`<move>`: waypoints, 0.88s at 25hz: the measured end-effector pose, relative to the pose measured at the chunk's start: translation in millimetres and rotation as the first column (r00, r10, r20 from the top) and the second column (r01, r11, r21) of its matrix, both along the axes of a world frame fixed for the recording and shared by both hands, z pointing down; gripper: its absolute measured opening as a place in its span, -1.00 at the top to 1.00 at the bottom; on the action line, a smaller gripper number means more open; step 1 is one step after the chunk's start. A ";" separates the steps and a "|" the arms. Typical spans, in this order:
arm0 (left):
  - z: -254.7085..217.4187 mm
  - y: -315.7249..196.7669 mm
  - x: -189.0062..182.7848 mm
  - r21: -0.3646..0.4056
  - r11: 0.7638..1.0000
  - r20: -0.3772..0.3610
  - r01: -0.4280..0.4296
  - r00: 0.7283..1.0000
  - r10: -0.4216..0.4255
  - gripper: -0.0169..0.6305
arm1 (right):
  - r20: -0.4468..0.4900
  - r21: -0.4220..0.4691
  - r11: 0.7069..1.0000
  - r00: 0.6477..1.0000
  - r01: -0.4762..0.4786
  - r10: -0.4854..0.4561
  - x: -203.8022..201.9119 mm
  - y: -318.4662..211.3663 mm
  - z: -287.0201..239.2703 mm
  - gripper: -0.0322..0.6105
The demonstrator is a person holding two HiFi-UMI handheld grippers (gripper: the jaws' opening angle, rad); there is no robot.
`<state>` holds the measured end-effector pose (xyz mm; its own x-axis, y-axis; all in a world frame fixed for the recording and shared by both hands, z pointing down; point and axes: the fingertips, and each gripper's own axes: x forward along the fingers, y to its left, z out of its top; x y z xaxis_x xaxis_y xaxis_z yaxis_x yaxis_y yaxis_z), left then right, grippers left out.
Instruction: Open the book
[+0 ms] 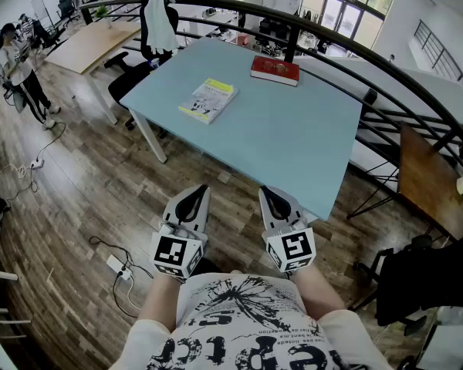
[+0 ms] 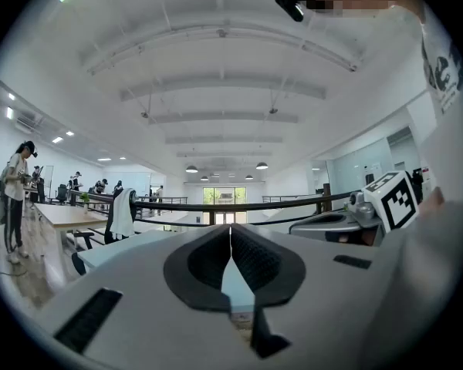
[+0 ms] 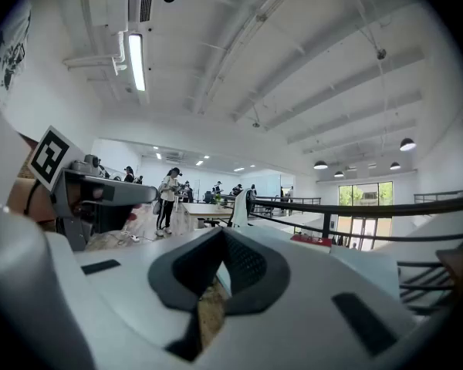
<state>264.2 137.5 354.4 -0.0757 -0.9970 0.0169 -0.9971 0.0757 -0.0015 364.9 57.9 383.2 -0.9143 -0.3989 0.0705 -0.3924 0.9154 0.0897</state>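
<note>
A closed yellow-and-white book (image 1: pixel 208 100) lies flat on the light blue table (image 1: pixel 293 145), toward its far left side. A red book (image 1: pixel 275 70) lies near the far edge and shows small in the right gripper view as the red book (image 3: pixel 316 241). My left gripper (image 1: pixel 200 191) and right gripper (image 1: pixel 267 193) are held side by side, level, over the wooden floor just short of the table's near corner. Both are shut with nothing between the jaws. The left gripper (image 2: pixel 230 233) and right gripper (image 3: pixel 222 236) show their tips pressed together.
A black curved railing (image 1: pixel 332 29) runs behind the table. An office chair draped with a white garment (image 1: pixel 160 18) stands at its far left. A power strip with cables (image 1: pixel 117 267) lies on the floor at left. A wooden table (image 1: pixel 428 176) stands at right. A person (image 1: pixel 19 68) stands far left.
</note>
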 end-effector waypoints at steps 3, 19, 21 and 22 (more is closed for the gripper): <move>3.9 -1.2 -5.5 0.002 1.000 -0.008 0.013 1.000 -0.013 0.89 | 0.004 0.003 1.000 1.000 -0.012 0.012 -2.8 -0.4 4.1 0.87; 15.3 -12.4 -18.9 -0.018 0.999 -0.065 0.041 0.997 -0.043 0.89 | 0.025 -0.035 0.999 0.999 -0.021 0.022 -12.2 -16.2 19.8 0.87; 17.6 -13.5 -22.8 -0.019 0.999 -0.079 0.051 0.995 -0.052 0.89 | 0.033 -0.038 0.999 0.999 -0.025 0.026 -15.2 -19.4 22.9 0.87; 17.6 -14.4 -25.9 -0.019 0.998 -0.079 0.055 0.995 -0.056 0.89 | 0.033 -0.035 0.999 0.999 -0.029 0.030 -18.1 -21.2 24.0 0.87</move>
